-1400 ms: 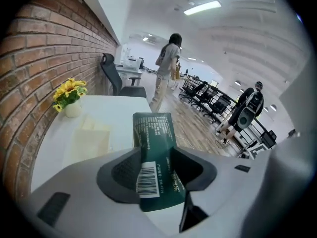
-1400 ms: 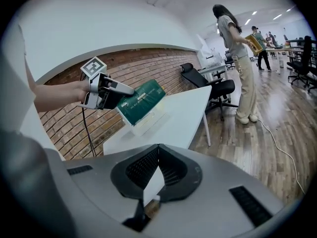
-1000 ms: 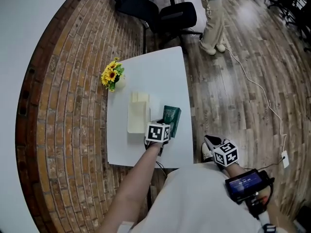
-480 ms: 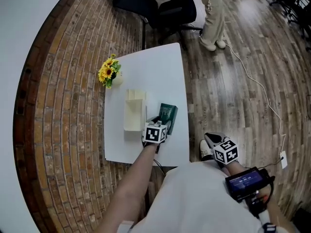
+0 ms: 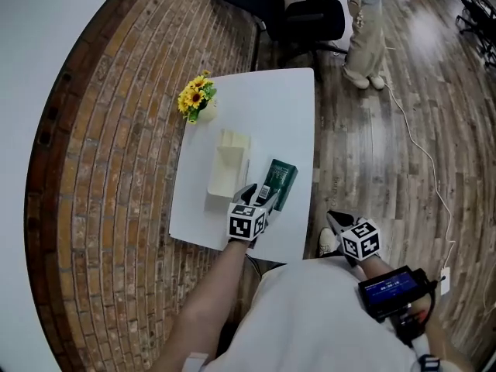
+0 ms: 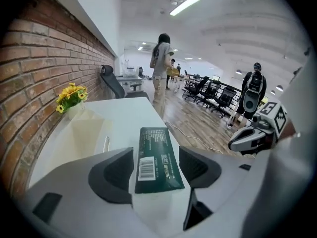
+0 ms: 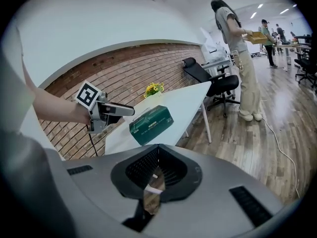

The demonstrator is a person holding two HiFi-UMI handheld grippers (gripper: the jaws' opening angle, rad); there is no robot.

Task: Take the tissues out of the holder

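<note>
Seemingly letting go of the tissue pack point(image 5: 279, 183) on the desk point(image 5: 283, 103) right of the holder point(image 5: 225, 173), left gripper point(image 5: 260, 194) just opening loose around it, right gripper point(image 7: 157, 175) closed together; next, probably back off without nudging.

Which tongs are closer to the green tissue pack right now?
Left. The left tongs, jaws just opening, straddle the near end of the green tissue pack; the right tongs, shut, hang beyond the table edge, apart from it.
</note>
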